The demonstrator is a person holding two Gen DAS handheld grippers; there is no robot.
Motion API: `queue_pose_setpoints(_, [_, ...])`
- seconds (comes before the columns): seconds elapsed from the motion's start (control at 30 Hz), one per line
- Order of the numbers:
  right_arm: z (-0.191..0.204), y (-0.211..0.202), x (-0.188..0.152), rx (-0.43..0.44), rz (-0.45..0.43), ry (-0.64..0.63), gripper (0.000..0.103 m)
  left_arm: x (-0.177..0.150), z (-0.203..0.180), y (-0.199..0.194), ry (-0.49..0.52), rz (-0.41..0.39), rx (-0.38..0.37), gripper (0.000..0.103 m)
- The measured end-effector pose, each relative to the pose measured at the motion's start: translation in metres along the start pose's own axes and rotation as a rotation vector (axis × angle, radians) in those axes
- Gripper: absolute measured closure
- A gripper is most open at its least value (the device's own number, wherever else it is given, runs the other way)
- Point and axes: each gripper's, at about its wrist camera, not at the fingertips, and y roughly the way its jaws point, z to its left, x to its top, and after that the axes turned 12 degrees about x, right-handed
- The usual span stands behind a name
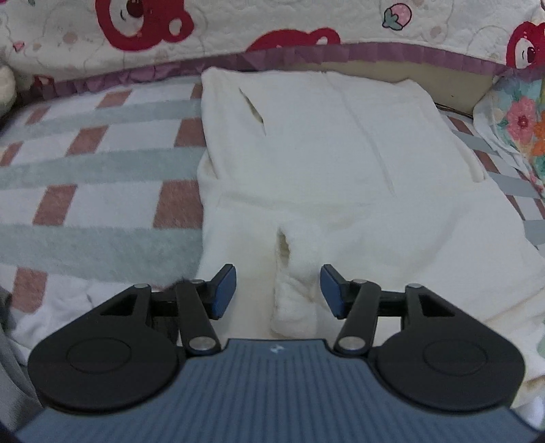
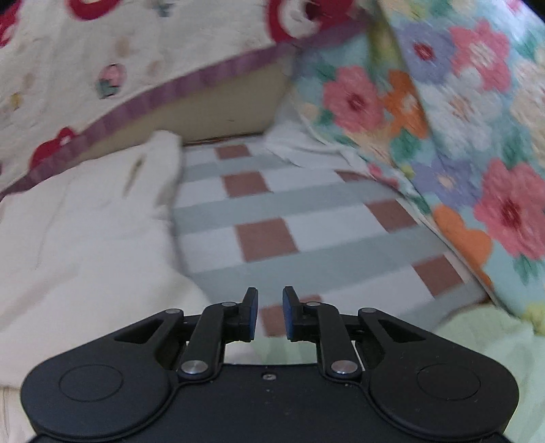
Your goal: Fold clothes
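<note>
so, mid-fold w/ a white fleece garment (image 1: pixel 306 163) spread flat on a checked blanket (image 1: pixel 95 163) on a bed; it looks like trousers, w/ a slit pocket on the left side. judging by the scene, a fold has just been laid and the grippers are between grabs. left gripper (image 1: pixel 277 289) hangs over the near edge of the garment, jaws apart at a medium gap, nothing pinched; a fluffy rolled bit of fleece sits between the pads but they don't press it. right gripper (image 2: pixel 269 315) is off to the garment's right side, over bare blanket, jaws only a narrow gap apart and empty; the white fabric (image 2: pixel 85 238) lies just to its left. a floral quilt (image 2: pixel 460 153) is heaped at far right, a bear-print cover (image 1: pixel 306 24) along the back. next move prob. needs both grippers to pinch the near edge and carry it toward the far end, evenly.
</note>
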Motion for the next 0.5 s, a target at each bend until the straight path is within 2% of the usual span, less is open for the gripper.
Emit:
queue_pose_setpoints(0.1, [0.017, 0.008, -0.002, 0.046, 0.03, -0.028, 0.083, -0.002, 0.004, 0.004, -0.03, 0.025, -0.025, 0.043])
queue_pose_setpoints(0.23, [0.03, 0.014, 0.007, 0.114, 0.036, 0.053, 0.083, -0.006, 0.002, 0.008, -0.022, 0.045, -0.021, 0.043])
queue_pose_setpoints(0.5, [0.062, 0.029, 0.012, 0.195, 0.029, -0.029, 0.083, -0.005, 0.007, 0.011, -0.065, 0.047, -0.037, 0.043])
